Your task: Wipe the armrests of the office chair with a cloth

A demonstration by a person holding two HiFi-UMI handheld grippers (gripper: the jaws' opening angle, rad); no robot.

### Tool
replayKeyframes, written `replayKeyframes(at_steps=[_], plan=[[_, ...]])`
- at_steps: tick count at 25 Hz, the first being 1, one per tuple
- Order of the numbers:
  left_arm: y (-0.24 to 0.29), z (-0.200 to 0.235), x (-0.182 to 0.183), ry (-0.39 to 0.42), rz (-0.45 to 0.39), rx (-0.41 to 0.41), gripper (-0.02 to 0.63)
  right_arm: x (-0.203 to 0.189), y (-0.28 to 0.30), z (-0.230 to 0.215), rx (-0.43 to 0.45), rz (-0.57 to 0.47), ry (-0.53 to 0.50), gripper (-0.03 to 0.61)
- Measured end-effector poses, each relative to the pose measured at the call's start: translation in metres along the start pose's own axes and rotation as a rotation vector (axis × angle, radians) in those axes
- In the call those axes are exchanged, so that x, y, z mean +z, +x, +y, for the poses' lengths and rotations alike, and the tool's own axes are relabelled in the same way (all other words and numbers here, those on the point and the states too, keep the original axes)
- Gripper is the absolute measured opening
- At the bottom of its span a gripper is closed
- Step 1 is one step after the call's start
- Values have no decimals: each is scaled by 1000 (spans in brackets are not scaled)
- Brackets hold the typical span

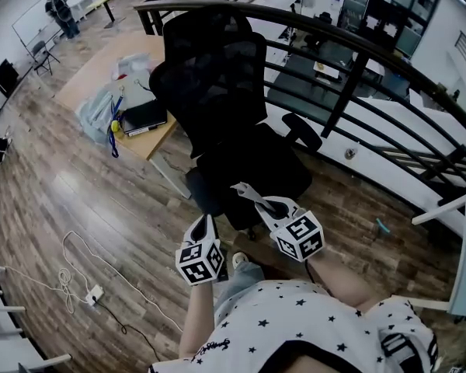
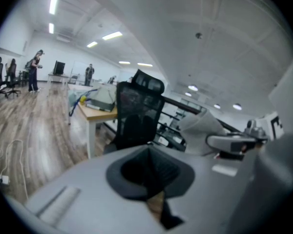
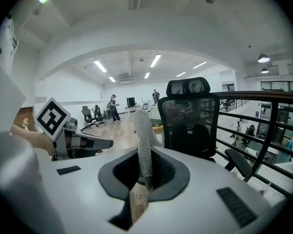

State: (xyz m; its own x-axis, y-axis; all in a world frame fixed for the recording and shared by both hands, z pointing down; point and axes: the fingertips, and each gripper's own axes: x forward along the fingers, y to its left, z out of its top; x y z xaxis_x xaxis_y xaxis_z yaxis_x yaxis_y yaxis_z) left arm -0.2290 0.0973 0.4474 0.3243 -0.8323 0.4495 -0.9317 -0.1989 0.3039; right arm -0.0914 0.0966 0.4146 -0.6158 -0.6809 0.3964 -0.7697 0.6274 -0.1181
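The black office chair (image 1: 217, 92) faces the person, with a wooden desk (image 1: 101, 68) behind it. One armrest (image 1: 301, 130) juts toward the railing (image 1: 357, 61), and both grippers are held short of it. The right gripper (image 3: 144, 179) pinches a pale cloth (image 3: 142, 135) upright. The left gripper (image 2: 149, 179) has its jaws pressed together on nothing. Best to lay the cloth flat on the pad and draw it lengthwise, keeping the pinch firm, since the chair may swivel. No readable writing shows, only square markers.
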Motion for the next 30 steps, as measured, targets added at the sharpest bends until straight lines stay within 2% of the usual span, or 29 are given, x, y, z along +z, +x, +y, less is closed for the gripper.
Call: replayKeyframes(at_steps=[9,17,22,30], plan=[[28,55,25,-13,0,21,8,30,64,-4,0,-11,-12,26],[46,86,37,-32,6,26,8,46,105,-7,1,-5,-33,25],[52,102,28,-56,36,34,8,51,129,-12,-6,22,-60,25],[57,117,8,-98,85,78,8,47,182,-17,56,69,-125,26]])
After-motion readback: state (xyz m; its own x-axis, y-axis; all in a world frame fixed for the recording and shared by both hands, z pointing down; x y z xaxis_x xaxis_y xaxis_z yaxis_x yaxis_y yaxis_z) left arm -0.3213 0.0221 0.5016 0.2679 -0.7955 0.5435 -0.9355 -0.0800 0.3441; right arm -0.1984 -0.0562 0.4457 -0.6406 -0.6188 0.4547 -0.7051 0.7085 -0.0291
